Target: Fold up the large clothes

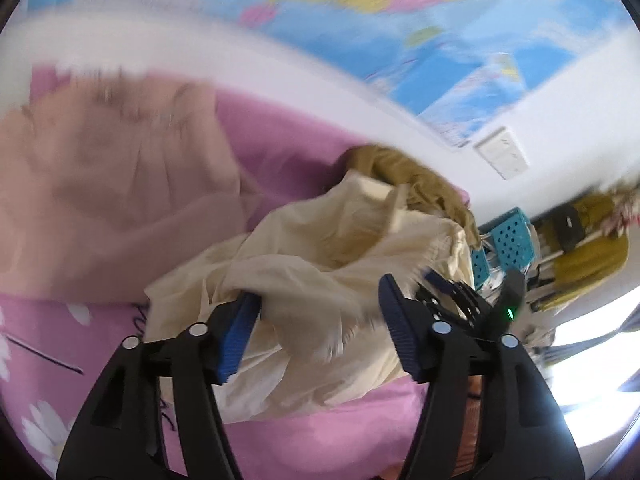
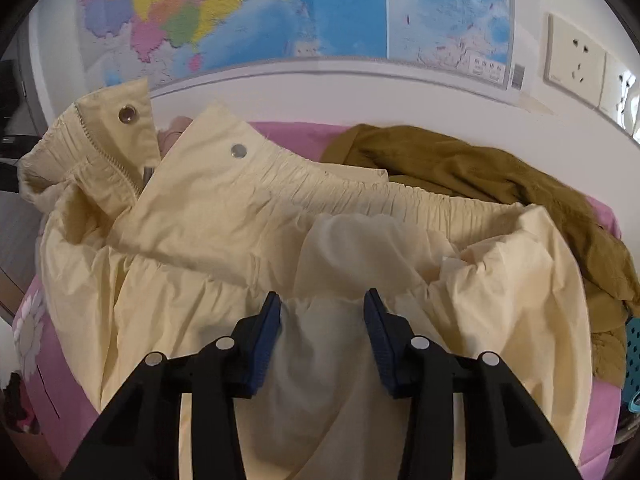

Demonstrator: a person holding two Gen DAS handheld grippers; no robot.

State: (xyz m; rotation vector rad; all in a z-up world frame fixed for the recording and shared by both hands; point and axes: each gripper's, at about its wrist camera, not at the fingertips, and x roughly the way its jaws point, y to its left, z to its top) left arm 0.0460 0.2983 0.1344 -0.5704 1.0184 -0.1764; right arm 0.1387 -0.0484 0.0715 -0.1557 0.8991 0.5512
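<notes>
A cream garment (image 2: 224,216) with snap buttons, a zip and an elastic waistband lies crumpled on the pink bed sheet (image 2: 48,380). My right gripper (image 2: 322,312) sits low over it, and a bunch of its pale lining is pinched between the blue pads. In the blurred left wrist view the same cream garment (image 1: 304,248) hangs loose in front of my left gripper (image 1: 318,320). That gripper's jaws stand wide apart, with cloth draped between them but not pressed. The other gripper's black body with a green light (image 1: 510,312) shows at the right.
A brown garment (image 2: 460,168) lies behind the cream one, against the wall. A dusty pink garment (image 1: 112,184) is spread at the left of the bed. A blue perforated basket (image 1: 512,236) stands past the bed's edge. A map (image 2: 280,12) and sockets (image 2: 576,56) are on the wall.
</notes>
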